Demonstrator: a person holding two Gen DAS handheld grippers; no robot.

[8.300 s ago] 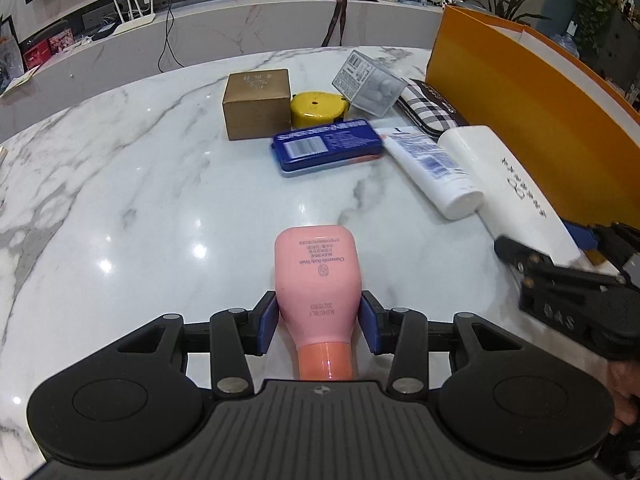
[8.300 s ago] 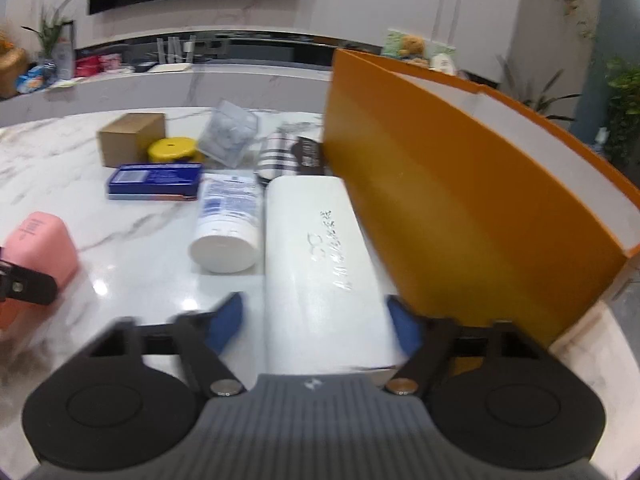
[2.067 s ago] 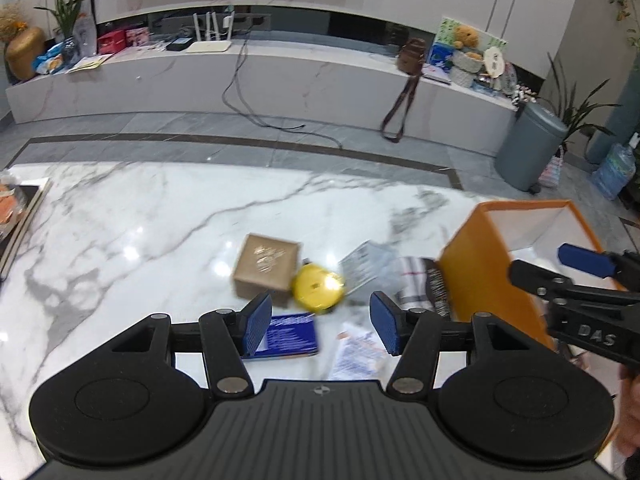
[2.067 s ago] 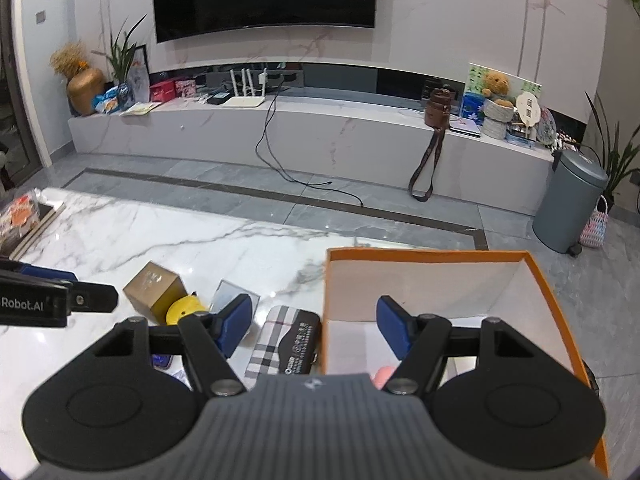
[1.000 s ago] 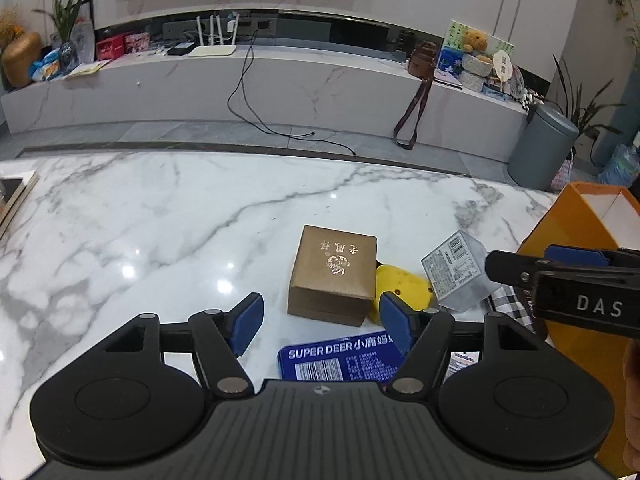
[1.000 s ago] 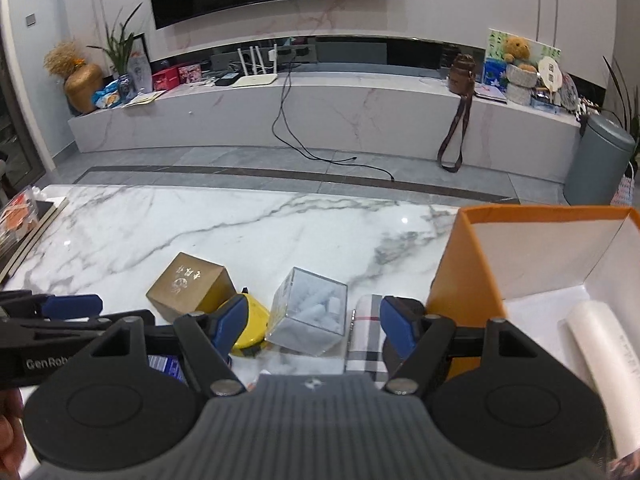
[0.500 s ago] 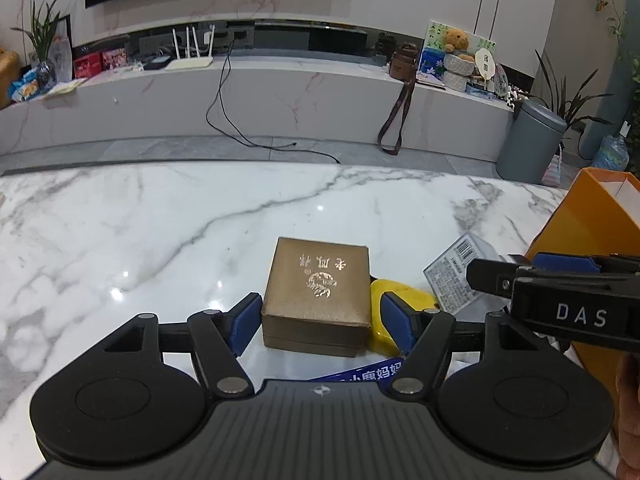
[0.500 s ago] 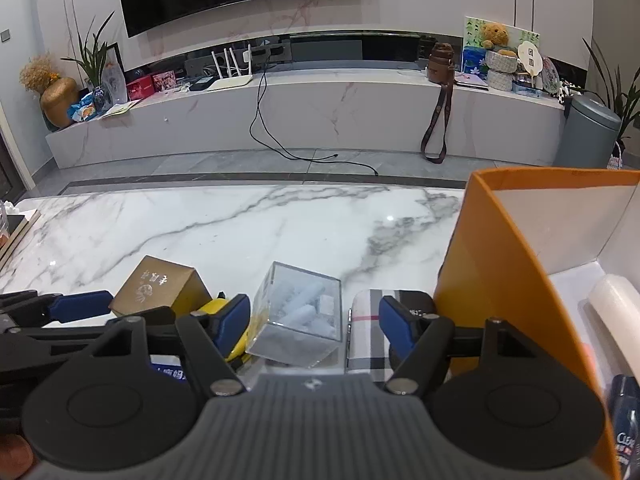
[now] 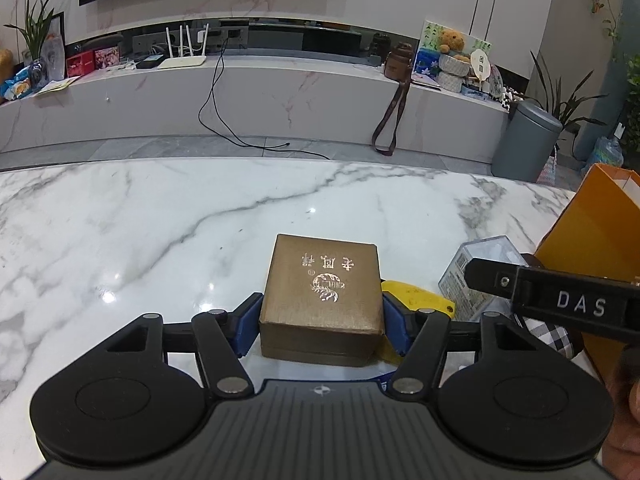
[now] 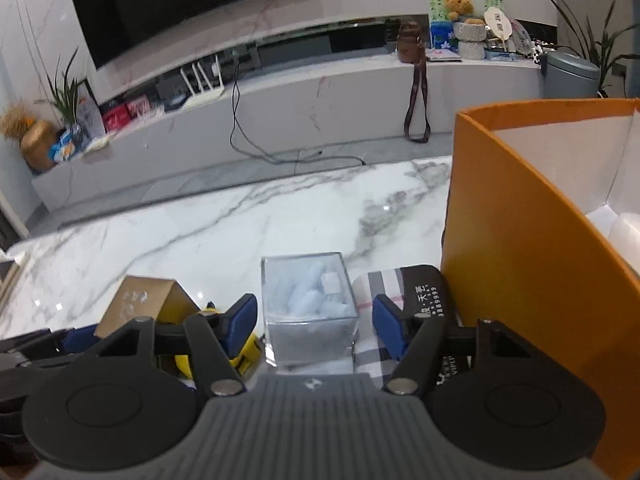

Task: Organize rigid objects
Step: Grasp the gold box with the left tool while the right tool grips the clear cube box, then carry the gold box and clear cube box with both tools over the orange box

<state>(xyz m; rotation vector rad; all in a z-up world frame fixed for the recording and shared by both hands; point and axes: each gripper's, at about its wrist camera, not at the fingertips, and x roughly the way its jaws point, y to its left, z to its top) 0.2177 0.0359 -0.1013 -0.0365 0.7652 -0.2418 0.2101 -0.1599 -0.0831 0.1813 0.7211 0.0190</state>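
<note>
Marble table (image 9: 160, 216): orange box (image 10: 520, 264) holds white roll (image 10: 628, 232).

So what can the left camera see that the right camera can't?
Only the left wrist view shows the gold writing on top of the brown box, squeezed by the left hand-held gripper. Only the right wrist view shows inside the orange box and the right hand-held gripper around the clear box. Both show the yellow thing and marble table.
</note>
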